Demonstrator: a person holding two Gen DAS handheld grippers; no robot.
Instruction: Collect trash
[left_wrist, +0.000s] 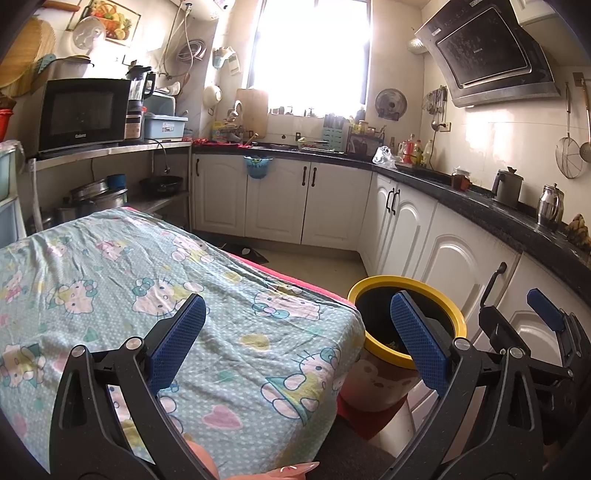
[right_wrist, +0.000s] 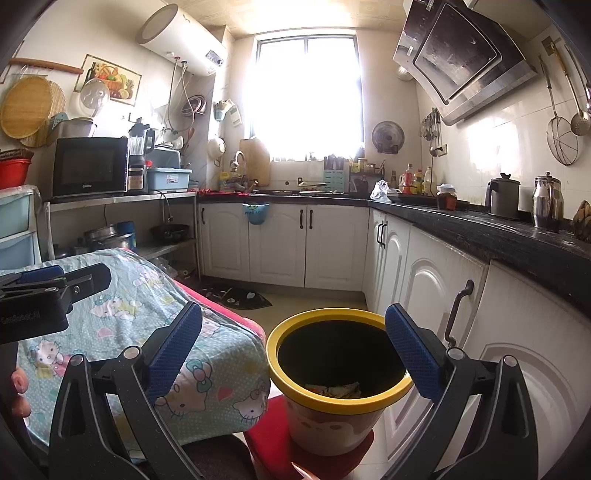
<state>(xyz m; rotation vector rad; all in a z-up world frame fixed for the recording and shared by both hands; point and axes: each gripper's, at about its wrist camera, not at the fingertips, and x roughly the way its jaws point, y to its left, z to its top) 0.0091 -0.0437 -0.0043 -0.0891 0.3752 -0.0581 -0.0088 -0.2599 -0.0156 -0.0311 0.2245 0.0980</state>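
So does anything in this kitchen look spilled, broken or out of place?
Nothing looks spilled or broken. The one odd thing is the bin: it stands on a red stool rather than on the floor, beside the table. Some scraps lie in its bottom. Both grippers, left and right, are open and hold nothing.

Home kitchen, white cabinets (right_wrist: 280, 243), black countertop (right_wrist: 498, 229), microwave (left_wrist: 83, 112), range hood (left_wrist: 491, 55), sink tap (right_wrist: 239, 160)

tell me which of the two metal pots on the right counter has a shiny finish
The shiny one is the steel kettle, nearer the camera; the other pot beside it is dull grey.
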